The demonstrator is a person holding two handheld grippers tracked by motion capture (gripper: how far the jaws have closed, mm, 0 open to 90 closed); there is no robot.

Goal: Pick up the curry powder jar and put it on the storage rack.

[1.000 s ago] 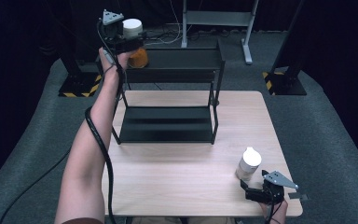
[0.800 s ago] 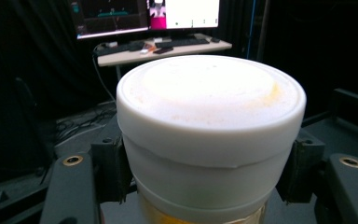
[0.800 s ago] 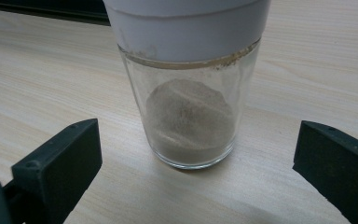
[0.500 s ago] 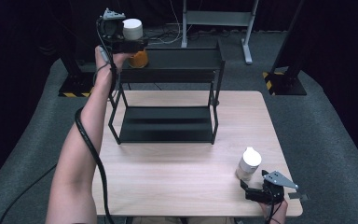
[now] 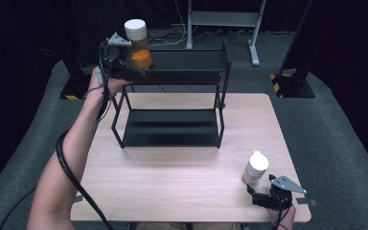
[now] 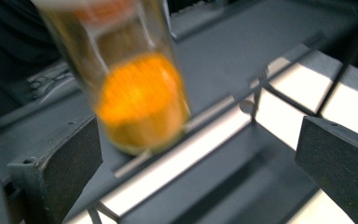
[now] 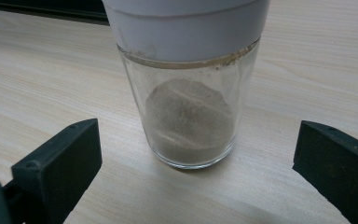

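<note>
Standing on the left end of the black shelf rack's (image 5: 182, 67) top shelf, your orange-powder jar (image 5: 138, 45) sits ahead of your left gripper (image 6: 191, 154), whose jaws are spread wide and clear of it. Motion blur smears the jar's lid there. Your right gripper (image 7: 196, 163) is equally wide apart, facing the white-capped jar of grey powder (image 7: 191, 93) on the wooden table (image 5: 172, 187), its cap cut off.

Both forearms bare with no sleeve in sight; left gripper (image 5: 124, 67) and right gripper (image 5: 263, 197) each black and boxy, topped by a grey three-cornered plate, with flat rectangular black jaws and a thick black trailing cable.
</note>
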